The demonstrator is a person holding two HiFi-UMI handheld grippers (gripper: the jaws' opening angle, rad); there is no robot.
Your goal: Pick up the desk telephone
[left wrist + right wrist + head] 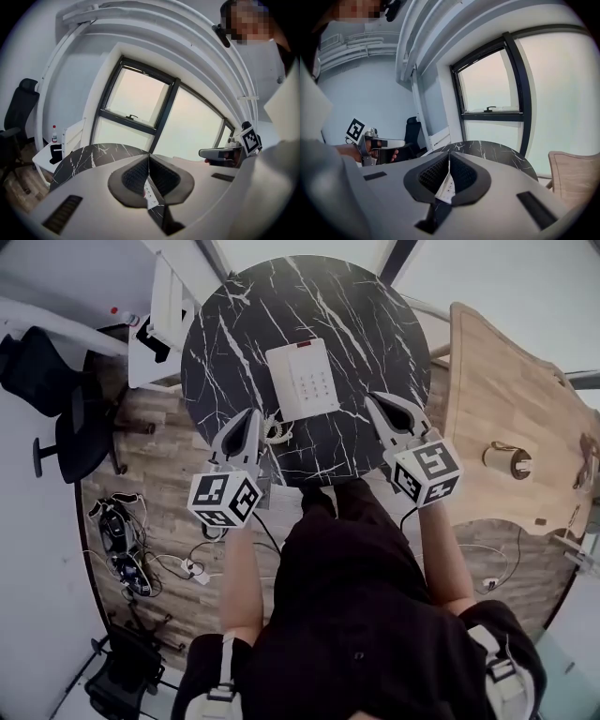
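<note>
A white desk telephone (302,379) with a keypad lies flat in the middle of the round black marble table (375,310), its coiled cord (274,430) trailing off its near left corner. My left gripper (251,415) hovers just near-left of the phone, shut and empty. My right gripper (372,400) hangs just near-right of it, also shut and empty. In the left gripper view a sliver of the telephone (150,194) shows below the closed left gripper (149,157). The right gripper view shows the telephone (446,190) beneath the closed right gripper (449,153).
A wooden table (506,409) with a tape roll (507,461) stands at the right. A white side stand (159,324) sits at the round table's left, black office chairs (56,399) beyond. Cables and a power strip (141,559) litter the wood floor.
</note>
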